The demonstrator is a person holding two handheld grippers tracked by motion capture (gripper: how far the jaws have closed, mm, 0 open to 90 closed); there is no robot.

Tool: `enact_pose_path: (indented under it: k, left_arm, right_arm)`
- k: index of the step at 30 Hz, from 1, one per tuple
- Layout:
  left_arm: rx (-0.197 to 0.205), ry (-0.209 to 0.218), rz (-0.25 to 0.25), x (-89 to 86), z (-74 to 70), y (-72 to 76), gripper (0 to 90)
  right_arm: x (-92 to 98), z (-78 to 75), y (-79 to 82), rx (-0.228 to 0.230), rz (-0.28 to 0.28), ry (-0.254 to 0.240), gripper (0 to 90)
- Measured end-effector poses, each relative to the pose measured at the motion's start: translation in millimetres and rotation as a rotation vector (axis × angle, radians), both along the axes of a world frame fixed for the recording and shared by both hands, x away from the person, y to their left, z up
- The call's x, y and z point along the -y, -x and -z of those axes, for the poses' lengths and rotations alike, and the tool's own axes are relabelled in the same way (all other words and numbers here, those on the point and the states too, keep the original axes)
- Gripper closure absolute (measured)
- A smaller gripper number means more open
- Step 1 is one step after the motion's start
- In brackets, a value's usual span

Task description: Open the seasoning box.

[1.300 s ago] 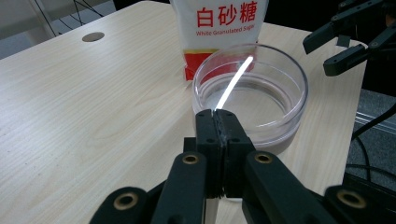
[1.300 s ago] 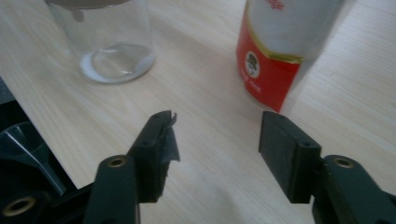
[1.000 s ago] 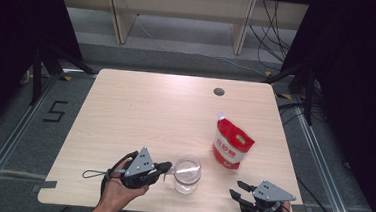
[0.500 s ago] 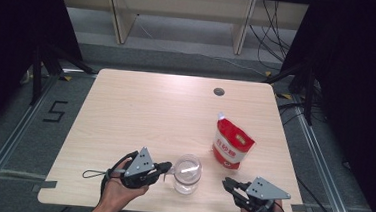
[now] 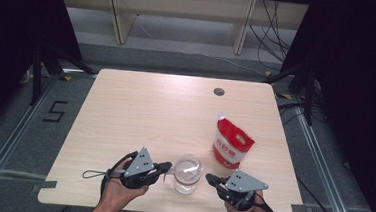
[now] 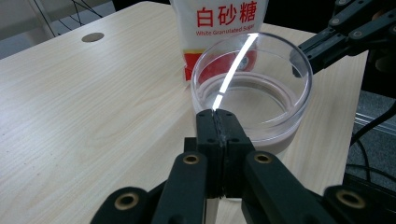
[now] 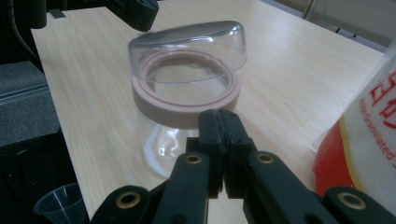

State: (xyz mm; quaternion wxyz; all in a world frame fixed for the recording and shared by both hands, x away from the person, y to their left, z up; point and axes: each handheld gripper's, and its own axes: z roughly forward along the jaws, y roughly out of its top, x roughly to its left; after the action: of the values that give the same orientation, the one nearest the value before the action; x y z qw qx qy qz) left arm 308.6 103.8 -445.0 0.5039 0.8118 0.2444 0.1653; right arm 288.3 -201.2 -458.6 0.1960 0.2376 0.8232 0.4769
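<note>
1. High view: a clear jar stands on the tabletop between the left tongs and the right tongs.
2. Left tongs are pressed together, empty, tips just beside the jar's rim.
3. Right tongs have just been closing and now meet with nothing between them, tips near the jar's pinkish ring.
4. A red-and-white sugar bag stands beyond the right tongs.
</note>
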Motion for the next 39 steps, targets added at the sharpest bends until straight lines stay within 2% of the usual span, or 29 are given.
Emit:
enact_pose_path:
  k: [13, 15, 17, 18, 19, 20, 21, 22, 25, 26, 27, 28, 29, 32, 33, 34, 35, 36, 39]
  left_arm:
    - [0.000, 0.003, 0.001, -0.1, 0.4, -0.1, 88.4]
    - [-0.003, 0.006, -0.004, -0.3, 0.6, 0.1, 86.8]
    - [-0.005, 0.013, -0.016, -1.2, 0.9, -0.2, 76.5]
    - [-0.007, 0.015, -0.028, -2.9, 0.7, -0.7, 76.5]
    - [-0.011, 0.032, -0.028, -5.3, 1.4, -1.4, 68.1]
    - [-0.011, 0.032, -0.028, -5.3, 1.4, -1.4, 63.2]
    - [-0.018, 0.046, -0.043, -6.9, 1.3, -0.7, 63.2]
    - [-0.029, 0.050, -0.044, -9.0, 1.2, -0.2, 56.8]
    - [-0.039, 0.069, -0.038, -12.5, 1.4, 2.9, 51.9]
    - [-0.021, 0.055, -0.032, -16.7, 1.2, 4.2, 48.6]
    - [-0.021, 0.055, -0.032, -16.7, 1.2, 4.2, 47.3]
    - [-0.036, 0.055, -0.027, -19.9, 4.3, 4.5, 44.6]
    - [-0.058, 0.049, -0.043, -21.0, 6.4, 6.2, 43.2]
    - [-0.060, 0.032, -0.037, -24.3, 11.4, 5.8, 39.2]
    - [-0.084, 0.040, -0.063, -24.2, 13.5, 8.3, 37.2]
    - [-0.063, 0.020, -0.048, -26.9, 15.6, 7.9, 35.1]
    - [-0.063, 0.020, -0.048, -26.9, 15.6, 7.9, 34.6]
    - [-0.078, 0.038, -0.061, -27.6, 19.4, 9.5, 33.8]
    - [-0.083, 0.039, -0.067, -30.2, 21.6, 10.5, 31.7]
  right_arm:
    - [-13.3, -4.3, -4.9, 0.006, -0.020, 0.006, 89.3]
    - [-15.9, -5.3, -5.7, 0.020, -0.023, 0.001, 89.3]
    - [-16.0, -6.7, -5.2, 0.015, -0.023, 0.006, 89.3]
    - [-16.8, -7.1, -5.7, 0.024, -0.033, 0.009, 89.2]
    - [-17.9, -8.2, -5.2, 0.028, -0.036, 0.008, 89.0]
    - [-17.9, -8.2, -5.2, 0.028, -0.036, 0.008, 89.0]
    - [-18.3, -8.7, -4.9, 0.028, -0.036, 0.008, 89.0]
    - [-18.8, -9.0, -5.0, 0.029, -0.038, 0.007, 88.8]
    - [-18.9, -9.4, -5.6, 0.025, -0.038, -0.006, 88.4]
    - [-19.3, -9.8, -7.2, 0.054, -0.043, 0.000, 88.3]
    - [-19.3, -9.8, -7.2, 0.054, -0.043, 0.000, 88.3]
    - [-20.5, -10.2, -6.6, 0.045, -0.036, -0.004, 87.9]
    - [-20.8, -10.8, -6.0, 0.034, -0.037, -0.002, 87.7]
    - [-22.0, -12.1, -6.2, 0.044, -0.045, -0.001, 87.6]
    - [-22.4, -12.7, -5.8, 0.040, -0.043, -0.002, 87.5]
    - [-22.9, -14.0, -5.9, 0.041, -0.046, -0.002, 87.3]
    - [-22.9, -14.0, -5.9, 0.041, -0.046, -0.002, 87.3]
    - [-24.3, -14.5, -6.2, 0.056, -0.041, -0.011, 87.1]
    - [-25.6, -16.1, -5.8, 0.052, -0.043, -0.010, 87.0]
